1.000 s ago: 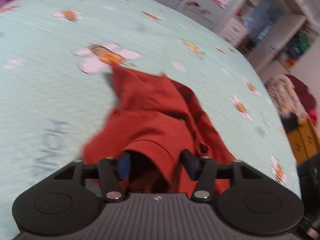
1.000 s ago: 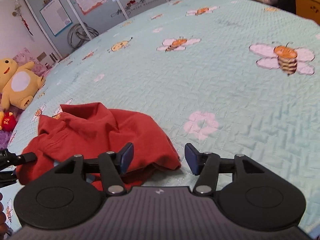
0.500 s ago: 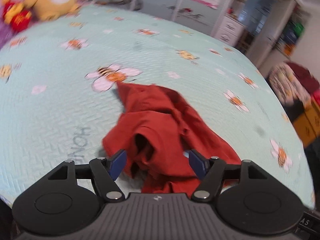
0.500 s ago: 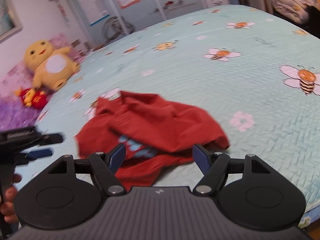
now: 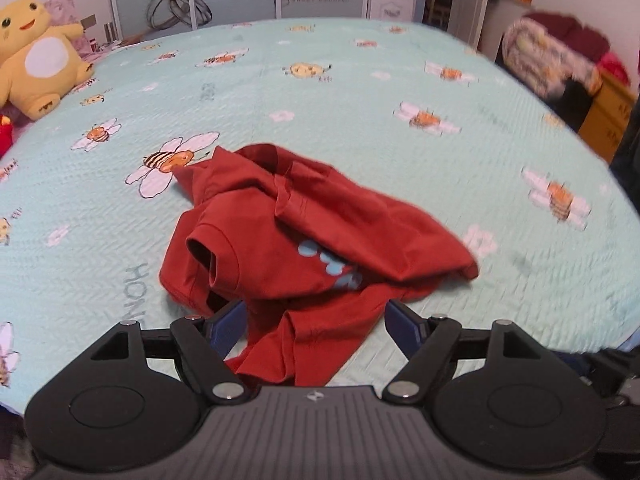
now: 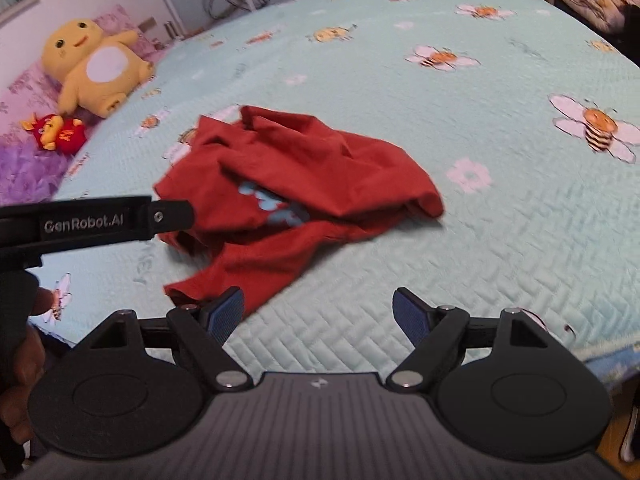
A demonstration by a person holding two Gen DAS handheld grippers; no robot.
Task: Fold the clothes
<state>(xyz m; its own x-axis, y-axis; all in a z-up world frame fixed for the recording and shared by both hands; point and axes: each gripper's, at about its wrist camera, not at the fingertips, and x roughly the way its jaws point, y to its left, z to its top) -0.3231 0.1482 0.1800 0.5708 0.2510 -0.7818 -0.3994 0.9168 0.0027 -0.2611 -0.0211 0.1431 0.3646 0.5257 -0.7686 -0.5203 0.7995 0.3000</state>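
The crumpled rust-red cotton T-shirt [image 5: 304, 248] with a pale blue print lies in a heap on the mint-green quilted bedspread with bees and flowers [image 5: 360, 92], toward the near edge of the bed. A second ago the left claw [image 5: 316, 326] had red cloth bunched between its blue pads; now its jaws have just been opening, stand wide and released, and the shirt's near hem lies on the bed between them, untouched. The right claw [image 6: 318, 314] has likewise just been opening and is released, with bare quilt between its jaws and the shirt's hem just by its left pad. Both views now take in the whole shirt and far more of the room than before.

The left claw's arm [image 6: 96, 222], seen from the right wrist, reads "GenRobot.AI". Grey letters stitched on the quilt left of the shirt read "HONE", upside down. A yellow plush toy with a white belly [image 6: 96, 64] sits at the far left, a small red plush [image 6: 56, 132] beside it.
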